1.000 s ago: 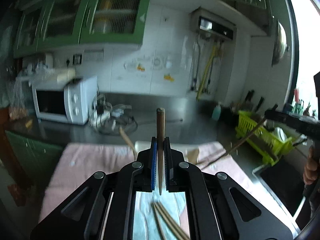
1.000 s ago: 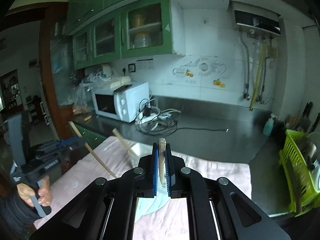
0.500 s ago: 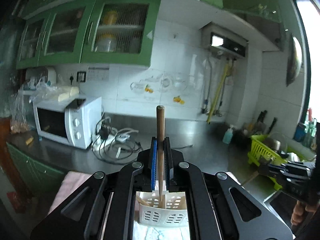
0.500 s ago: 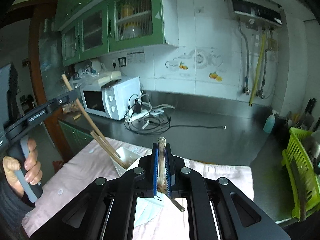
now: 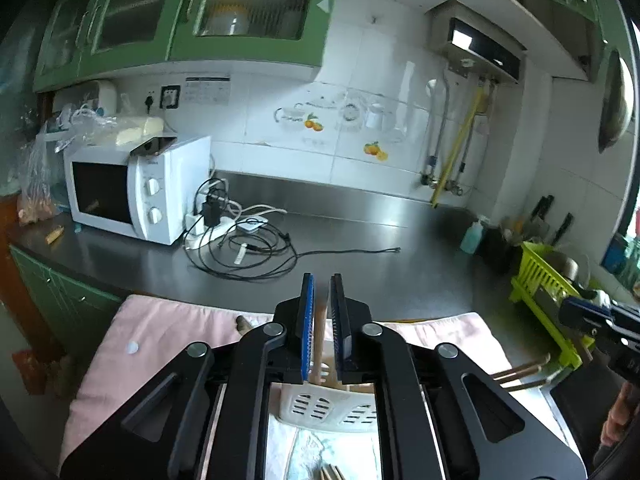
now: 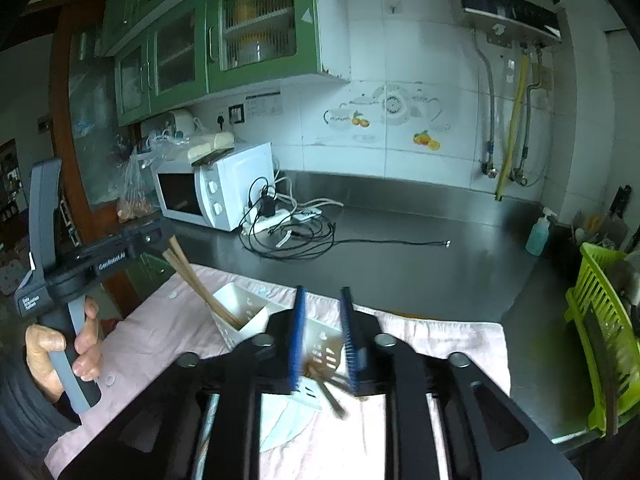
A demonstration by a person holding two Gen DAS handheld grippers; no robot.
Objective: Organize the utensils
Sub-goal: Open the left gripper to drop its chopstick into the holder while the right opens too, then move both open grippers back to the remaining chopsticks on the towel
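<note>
A white slotted utensil holder (image 5: 332,404) (image 6: 244,314) stands on the pink cloth (image 5: 160,332) (image 6: 440,340). My left gripper (image 5: 322,312) has its jaws slightly apart, and a wooden chopstick (image 5: 319,344) stands loose between them, down in the holder. In the right wrist view that gripper (image 6: 160,236) sits over the holder's left compartment with two chopsticks (image 6: 192,276) leaning out. My right gripper (image 6: 323,320) is open above the holder's right compartment, where a blurred chopstick (image 6: 330,394) drops. More chopsticks (image 5: 330,472) lie on the cloth below.
A steel counter (image 5: 360,256) holds a white microwave (image 5: 136,188), a tangle of cables (image 5: 240,244) and a soap bottle (image 6: 538,232). A green dish rack (image 6: 600,320) stands at the right. A patterned cloth (image 5: 332,452) lies under the holder.
Both grippers have opened and let go of their chopsticks over the holder. The left chopstick has slid down into the holder; the right one is falling.
</note>
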